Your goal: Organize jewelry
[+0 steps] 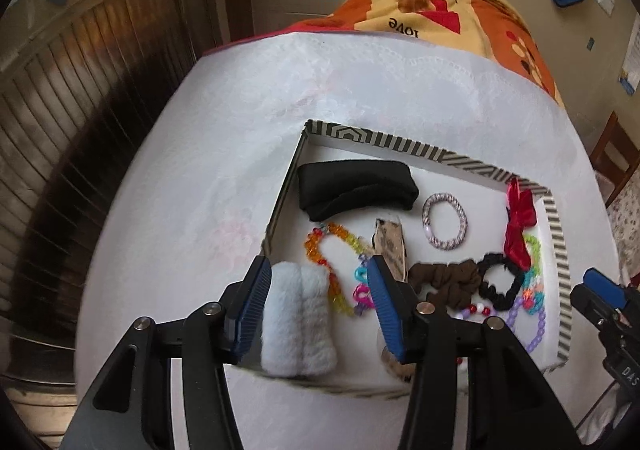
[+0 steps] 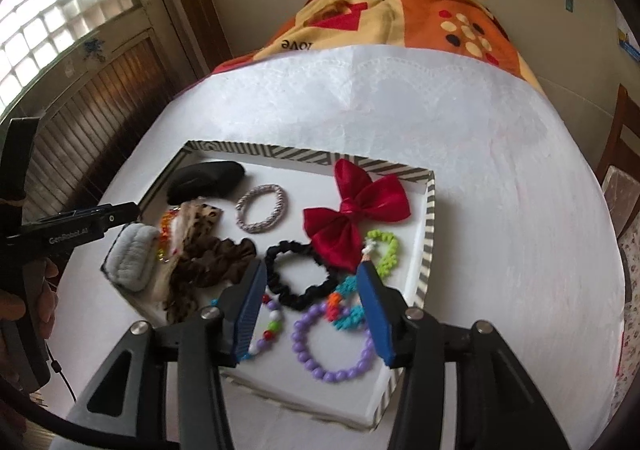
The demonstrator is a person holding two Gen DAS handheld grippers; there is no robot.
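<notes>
While both grippers hang over the striped tray on the white tablecloth, neither has hold of anything. Left gripper: jaws spread wide above the tray's near-left corner, nothing between the pads. Beneath its span lies a pale fluffy band, close to the left finger, and a string of orange-yellow beads curling toward a pink clasp. A black folded band sits at the tray's far left. Moving right: a leopard-print piece, a brown scrunchie, and a silver-pink twisted ring lying alone on bare tray floor. Right gripper: jaws also wide apart, empty, poised over the tray's near-right part. Framed between its fingers are a black scrunchie, a white-and-coloured bead string, a purple bead bracelet and a teal knobbly band. Further right, a red satin bow overlaps the black scrunchie's far edge; a lime knobbly band lies beside the right rim. Beyond the cloth, an orange patterned blanket.
</notes>
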